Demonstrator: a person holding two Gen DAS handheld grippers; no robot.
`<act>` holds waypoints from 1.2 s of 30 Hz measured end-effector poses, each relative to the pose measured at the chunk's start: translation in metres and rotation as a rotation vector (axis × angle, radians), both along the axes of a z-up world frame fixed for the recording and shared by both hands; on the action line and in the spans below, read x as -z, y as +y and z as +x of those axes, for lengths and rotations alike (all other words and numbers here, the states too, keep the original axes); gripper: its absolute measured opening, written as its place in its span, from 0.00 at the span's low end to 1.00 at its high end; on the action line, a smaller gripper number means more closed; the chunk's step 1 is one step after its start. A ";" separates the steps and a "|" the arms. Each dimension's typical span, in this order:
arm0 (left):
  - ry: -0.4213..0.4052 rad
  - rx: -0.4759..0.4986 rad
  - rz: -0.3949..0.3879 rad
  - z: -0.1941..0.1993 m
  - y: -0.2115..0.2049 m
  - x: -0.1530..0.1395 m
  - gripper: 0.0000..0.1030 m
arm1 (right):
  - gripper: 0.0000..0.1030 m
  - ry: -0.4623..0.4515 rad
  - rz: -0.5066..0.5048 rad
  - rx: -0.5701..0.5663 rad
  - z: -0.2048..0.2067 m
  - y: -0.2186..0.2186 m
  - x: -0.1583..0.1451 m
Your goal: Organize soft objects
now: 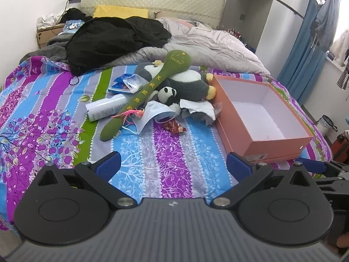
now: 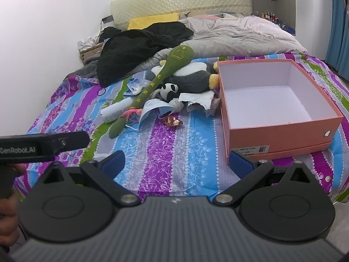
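We are at the very start of the sorting: nothing has been picked up, and the orange box (image 2: 281, 118) sits on the bed (image 1: 163, 163) with its white inside bare. Our left gripper (image 1: 173, 163) hovers over the striped sheet with its blue pads spread wide and nothing between them; our right gripper (image 2: 181, 163) is likewise wide apart and holding nothing, its right pad close to the near corner of the box.

The soft things lie in a heap just left of the box, well ahead of both grippers. A long green plush (image 1: 150, 87) with yellow characters slants across the pile, its round head resting on the grey-and-white penguin plush (image 1: 189, 83), whose yellow feet are beside the box's far-left wall. A small panda plush (image 1: 168, 95) is tucked against the penguin. Mixed in are things we judge not to belong: a white spray can (image 1: 106, 107) under the green plush's shaft, a face mask (image 1: 152, 113), crumpled white paper (image 1: 198, 109), a red-gold wrapper (image 1: 174, 127) and a blue-and-clear packet (image 1: 126, 83).

We think the next move calls for taking the green plush first, since it lies on top and pins the rest; a grasp at mid-shaft should lift it clear of the can. Something pink and stringy (image 1: 133, 114) lies by its lower end, and whether it is attached we cannot tell from here.
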State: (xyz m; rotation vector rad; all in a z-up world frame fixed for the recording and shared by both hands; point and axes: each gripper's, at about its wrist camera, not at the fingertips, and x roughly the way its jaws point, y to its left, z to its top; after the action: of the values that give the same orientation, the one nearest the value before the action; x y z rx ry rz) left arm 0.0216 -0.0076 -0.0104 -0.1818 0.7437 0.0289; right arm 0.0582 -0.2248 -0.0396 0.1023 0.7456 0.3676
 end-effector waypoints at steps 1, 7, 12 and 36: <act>0.006 -0.001 -0.002 0.002 0.000 0.002 1.00 | 1.00 0.006 0.000 0.003 0.002 0.000 0.002; 0.045 -0.017 -0.008 0.018 0.004 0.018 1.00 | 1.00 0.040 0.006 0.023 0.013 0.000 0.013; 0.075 -0.027 -0.009 0.032 0.009 0.032 1.00 | 1.00 0.063 0.002 0.033 0.024 0.001 0.023; 0.183 -0.069 -0.006 0.127 0.060 0.124 1.00 | 0.95 0.121 0.052 -0.043 0.110 0.043 0.074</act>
State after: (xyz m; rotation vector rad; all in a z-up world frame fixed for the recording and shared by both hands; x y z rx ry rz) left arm 0.1483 0.0521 -0.1339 -0.2122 0.9197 0.1104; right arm 0.1687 -0.1816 -0.1139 0.1585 0.8591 0.4243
